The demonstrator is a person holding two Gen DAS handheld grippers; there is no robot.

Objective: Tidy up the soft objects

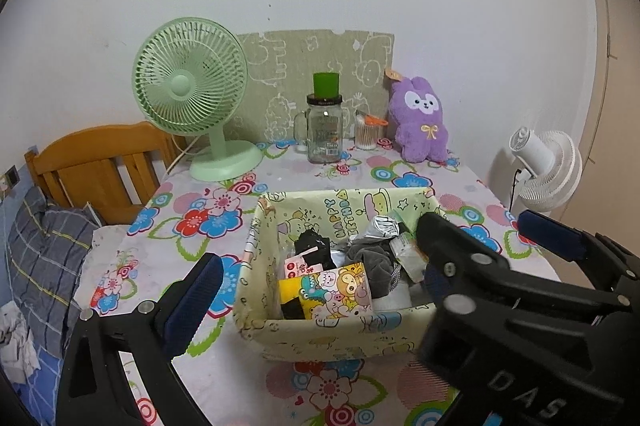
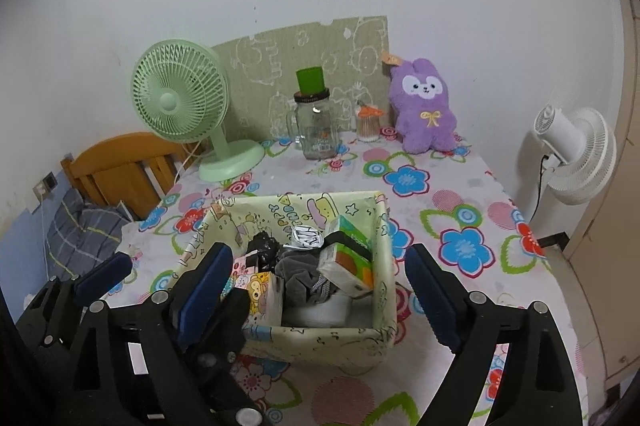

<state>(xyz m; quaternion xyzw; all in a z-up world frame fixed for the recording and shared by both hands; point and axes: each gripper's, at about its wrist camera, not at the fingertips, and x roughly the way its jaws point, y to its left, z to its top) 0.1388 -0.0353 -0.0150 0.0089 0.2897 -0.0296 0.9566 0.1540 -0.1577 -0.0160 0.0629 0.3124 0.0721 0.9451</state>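
Fabric bin (image 2: pixel 382 246) mid-table (crammed), left gripper (image 1: pixel 316 290) and right gripper (image 2: pixel 320 278) fingers spread wide, empty; purple plush (image 2: pixel 424 114) at far edge

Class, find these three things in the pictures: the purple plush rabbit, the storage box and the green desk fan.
purple plush rabbit (image 2: pixel 426 122), right wrist view, on its belly by the yellow bow.
storage box (image 2: pixel 320 340), right wrist view, on its near outer wall.
green desk fan (image 1: pixel 182 86), left wrist view, on the centre hub.
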